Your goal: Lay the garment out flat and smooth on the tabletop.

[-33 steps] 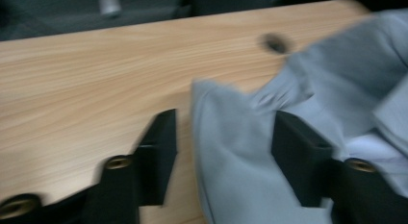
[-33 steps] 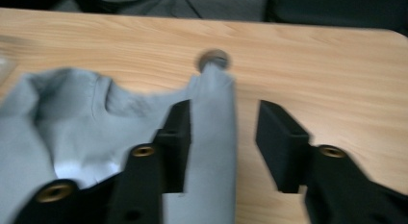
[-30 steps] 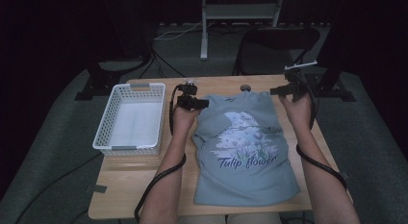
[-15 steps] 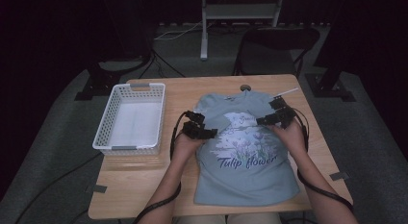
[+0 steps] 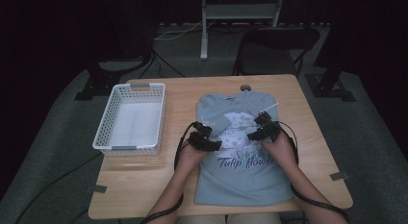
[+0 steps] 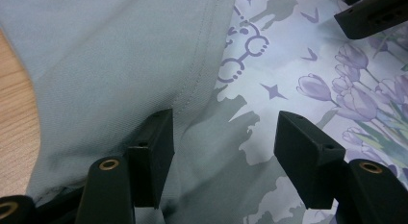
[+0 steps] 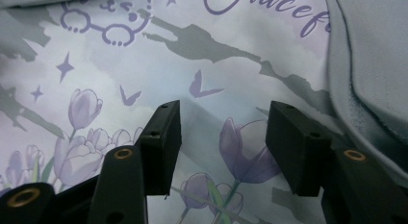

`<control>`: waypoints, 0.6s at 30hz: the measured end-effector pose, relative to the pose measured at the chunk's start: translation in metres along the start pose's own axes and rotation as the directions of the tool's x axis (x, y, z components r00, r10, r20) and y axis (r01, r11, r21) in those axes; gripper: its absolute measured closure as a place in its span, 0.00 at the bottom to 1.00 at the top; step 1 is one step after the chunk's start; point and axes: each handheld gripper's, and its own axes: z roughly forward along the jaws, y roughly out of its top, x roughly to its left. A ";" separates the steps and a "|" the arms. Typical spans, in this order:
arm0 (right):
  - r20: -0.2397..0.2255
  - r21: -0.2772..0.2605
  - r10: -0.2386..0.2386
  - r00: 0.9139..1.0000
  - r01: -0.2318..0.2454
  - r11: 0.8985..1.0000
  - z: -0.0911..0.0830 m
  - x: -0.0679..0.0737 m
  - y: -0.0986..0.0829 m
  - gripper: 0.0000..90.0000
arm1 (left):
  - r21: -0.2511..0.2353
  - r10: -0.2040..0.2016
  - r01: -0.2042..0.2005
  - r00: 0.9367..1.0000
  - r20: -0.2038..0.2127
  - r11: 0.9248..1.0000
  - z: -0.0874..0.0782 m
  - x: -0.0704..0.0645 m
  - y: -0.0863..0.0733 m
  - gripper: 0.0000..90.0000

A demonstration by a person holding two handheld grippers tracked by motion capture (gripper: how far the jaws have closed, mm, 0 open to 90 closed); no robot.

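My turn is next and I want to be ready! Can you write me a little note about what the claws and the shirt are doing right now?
Left claw: open, holding nothing, low over the T-shirt, beside the sleeve folded inward onto the chest.
Right claw: open, holding nothing, low over the tulip print, with the other folded-in sleeve beside it.
T-shirt: flat on the table, print up, collar at the far edge.
Basket: white, on the table left of the shirt, nothing in it.
Done: both sleeves look folded in.
Left: probably folding the body, then putting the shirt in the basket.
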 end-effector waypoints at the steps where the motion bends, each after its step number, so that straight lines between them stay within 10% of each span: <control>1: 0.014 -0.003 -0.014 1.000 0.014 1.000 0.000 0.003 -0.002 0.49 | -0.004 -0.004 0.004 1.000 0.002 1.000 0.000 0.000 -0.001 0.45; 11: 0.015 -0.026 -0.104 0.994 0.104 0.994 -0.004 0.013 -0.018 0.38 | -0.001 0.013 -0.013 1.000 -0.004 1.000 -0.006 -0.010 -0.011 0.45; 18: 0.020 -0.051 -0.084 0.996 0.084 0.995 -0.002 0.009 -0.022 0.27 | -0.028 -0.026 0.026 1.000 -0.002 0.999 -0.010 -0.014 -0.019 0.45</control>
